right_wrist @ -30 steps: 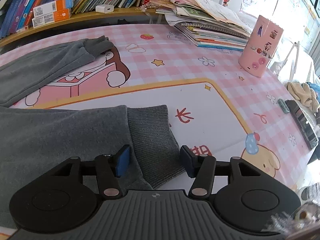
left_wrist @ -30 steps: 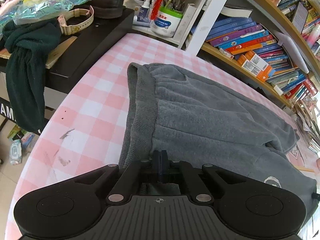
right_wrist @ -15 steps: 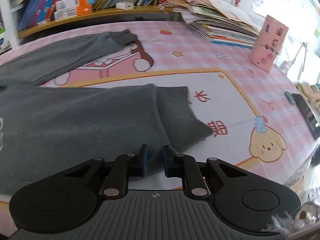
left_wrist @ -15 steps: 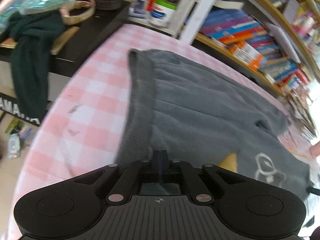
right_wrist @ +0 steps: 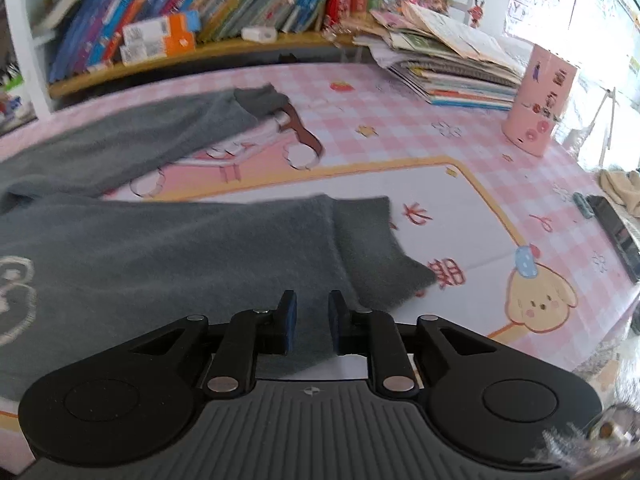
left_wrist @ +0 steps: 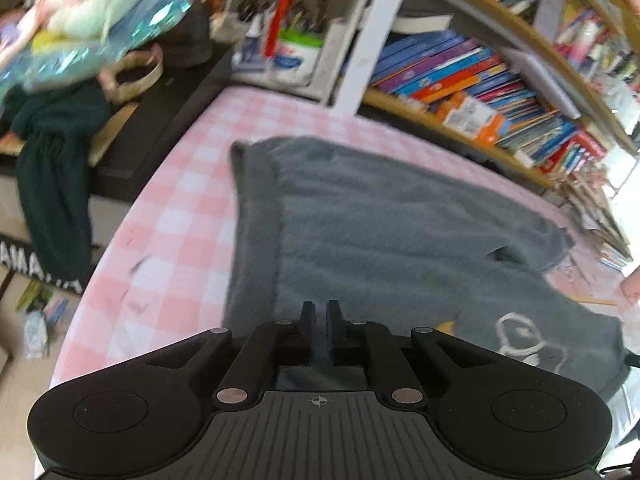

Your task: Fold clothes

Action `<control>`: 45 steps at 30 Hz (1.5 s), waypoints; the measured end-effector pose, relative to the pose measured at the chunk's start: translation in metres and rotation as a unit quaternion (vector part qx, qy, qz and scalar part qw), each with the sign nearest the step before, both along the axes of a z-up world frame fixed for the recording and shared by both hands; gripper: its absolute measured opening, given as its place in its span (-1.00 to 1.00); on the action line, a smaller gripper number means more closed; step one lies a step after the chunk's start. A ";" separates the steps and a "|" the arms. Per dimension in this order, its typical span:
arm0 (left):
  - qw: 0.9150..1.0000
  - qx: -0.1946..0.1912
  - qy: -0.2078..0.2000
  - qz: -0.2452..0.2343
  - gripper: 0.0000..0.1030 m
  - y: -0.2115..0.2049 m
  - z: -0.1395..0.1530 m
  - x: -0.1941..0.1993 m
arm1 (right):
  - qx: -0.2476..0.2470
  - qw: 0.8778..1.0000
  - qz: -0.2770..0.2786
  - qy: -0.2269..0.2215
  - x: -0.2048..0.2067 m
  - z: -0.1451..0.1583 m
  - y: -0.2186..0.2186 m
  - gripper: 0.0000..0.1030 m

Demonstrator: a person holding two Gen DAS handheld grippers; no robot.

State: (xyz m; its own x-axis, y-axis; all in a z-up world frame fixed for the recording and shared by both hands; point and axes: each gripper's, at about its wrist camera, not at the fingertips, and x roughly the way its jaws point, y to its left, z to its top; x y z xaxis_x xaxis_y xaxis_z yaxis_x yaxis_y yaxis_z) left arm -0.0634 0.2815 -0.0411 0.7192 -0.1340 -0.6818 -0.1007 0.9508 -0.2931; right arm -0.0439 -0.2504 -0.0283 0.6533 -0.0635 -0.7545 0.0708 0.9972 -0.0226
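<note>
From the left wrist, the grey pants [left_wrist: 400,240] lie flat on the pink checked bench [left_wrist: 180,208], with the waistband on the side away from the bookshelf [left_wrist: 500,88]. The left gripper [left_wrist: 320,332] sits over the near edge of the pants, its 2 fingers only a little apart, with grey cloth in the thin gap. From the right wrist, the right gripper [right_wrist: 313,328] is at a pant leg near the cuff [right_wrist: 376,248]. Its fingers are a bit wider apart, with cloth between them.
</note>
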 end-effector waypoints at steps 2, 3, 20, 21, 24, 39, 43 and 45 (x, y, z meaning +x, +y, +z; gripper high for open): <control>1.000 0.005 -0.008 -0.009 -0.76 -0.008 0.006 0.004 | 0.012 1.000 0.011 -0.006 -0.002 0.005 0.009 -0.61; 1.000 0.006 -0.011 -0.013 -0.72 -0.011 0.008 0.005 | 0.017 1.000 0.018 -0.009 -0.002 0.008 0.014 -0.59; 0.997 0.022 0.001 -0.078 -0.43 -0.055 0.009 -0.008 | 0.034 0.993 0.113 -0.001 -0.012 0.017 0.077 0.04; 0.997 0.025 0.002 -0.080 -0.36 -0.056 0.009 -0.009 | 0.034 0.993 0.115 0.000 -0.012 0.017 0.078 0.06; 0.996 0.031 0.003 -0.079 -0.29 -0.057 0.009 -0.013 | 0.032 0.992 0.120 0.003 -0.012 0.016 0.080 0.17; 0.996 0.061 0.003 -0.066 0.43 -0.079 0.013 -0.012 | 0.026 0.987 0.158 0.005 0.004 0.018 0.079 0.65; 0.996 0.068 0.006 -0.053 0.47 -0.088 0.015 -0.009 | 0.027 0.985 0.172 0.005 0.014 0.017 0.075 0.71; 0.997 0.068 0.007 -0.042 0.52 -0.094 0.015 -0.006 | 0.026 0.983 0.180 0.005 0.021 0.017 0.071 0.74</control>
